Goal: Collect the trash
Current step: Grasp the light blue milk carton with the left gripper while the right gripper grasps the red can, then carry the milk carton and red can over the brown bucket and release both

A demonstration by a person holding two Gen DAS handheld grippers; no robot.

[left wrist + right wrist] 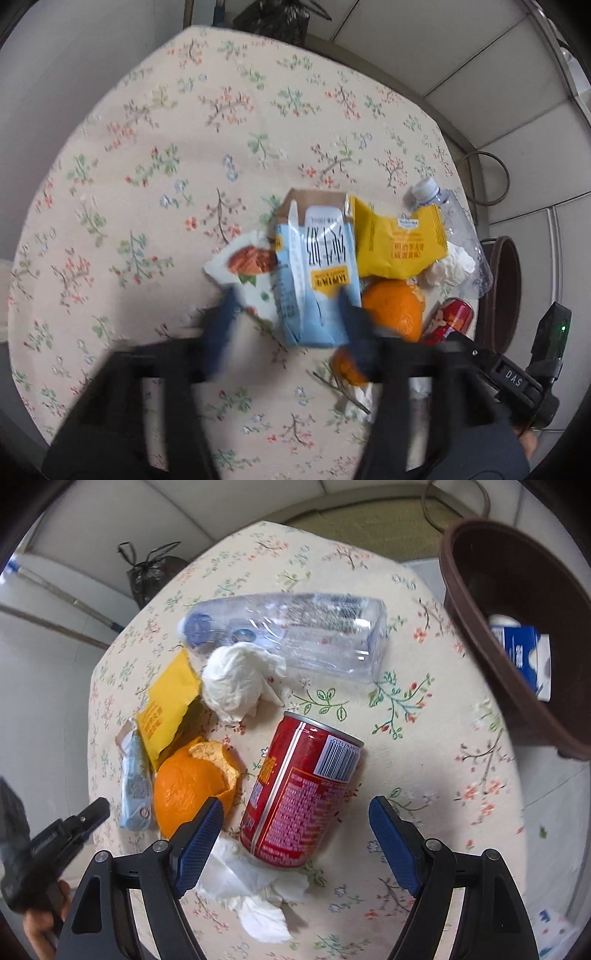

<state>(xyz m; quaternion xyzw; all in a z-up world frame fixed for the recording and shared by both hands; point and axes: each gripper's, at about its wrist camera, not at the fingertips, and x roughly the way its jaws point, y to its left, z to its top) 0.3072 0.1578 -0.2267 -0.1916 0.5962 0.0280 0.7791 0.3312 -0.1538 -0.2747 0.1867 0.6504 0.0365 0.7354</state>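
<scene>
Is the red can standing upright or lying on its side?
On its side. In the right wrist view the red can lies along the tablecloth, barcode upward, between the open right gripper fingers.

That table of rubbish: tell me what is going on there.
A person is clearing trash off a floral-cloth table with two hand-held tools. The left tool is open around a light blue carton, blurred by motion. The right tool is open around a red can lying on its side. A brown bin at the table edge already holds a blue-and-white carton.
</scene>
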